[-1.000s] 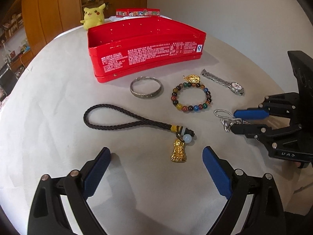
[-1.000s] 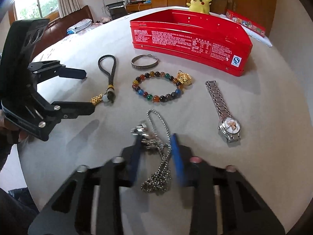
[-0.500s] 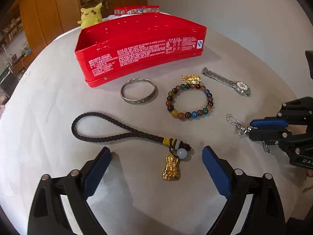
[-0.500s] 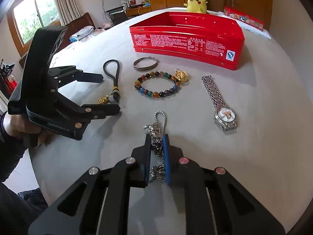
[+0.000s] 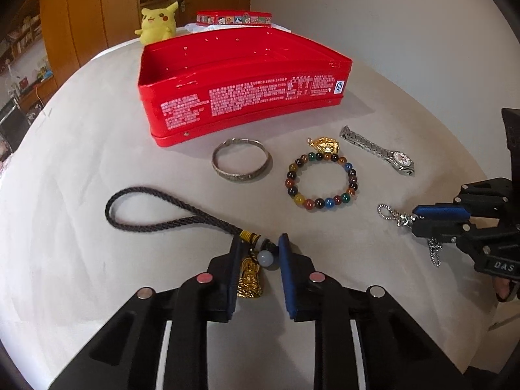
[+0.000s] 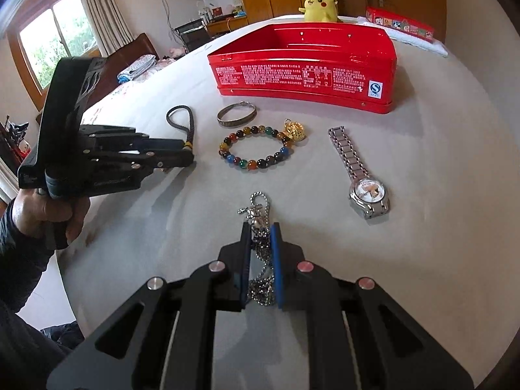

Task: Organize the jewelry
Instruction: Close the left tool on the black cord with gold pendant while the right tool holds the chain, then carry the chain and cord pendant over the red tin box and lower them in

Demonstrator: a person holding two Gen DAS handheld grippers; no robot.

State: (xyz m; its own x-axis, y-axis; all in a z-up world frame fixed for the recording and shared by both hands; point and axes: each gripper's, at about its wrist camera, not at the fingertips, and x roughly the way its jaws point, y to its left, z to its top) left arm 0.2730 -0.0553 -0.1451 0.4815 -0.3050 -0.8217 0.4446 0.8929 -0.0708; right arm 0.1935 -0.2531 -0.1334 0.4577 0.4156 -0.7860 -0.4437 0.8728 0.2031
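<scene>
Two wrist views, angled down (close), shared tin (image 5: 247, 97)

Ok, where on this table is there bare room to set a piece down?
Bare cloth lies left of the cord loop, and right of the watch. The red tin looks empty. It is crowded in front of the tin: bangle, bead bracelet, watch.

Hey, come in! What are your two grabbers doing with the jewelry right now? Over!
Left gripper just closed around cord charm. Right gripper shut on chain. Red tin open, path clear.
</scene>
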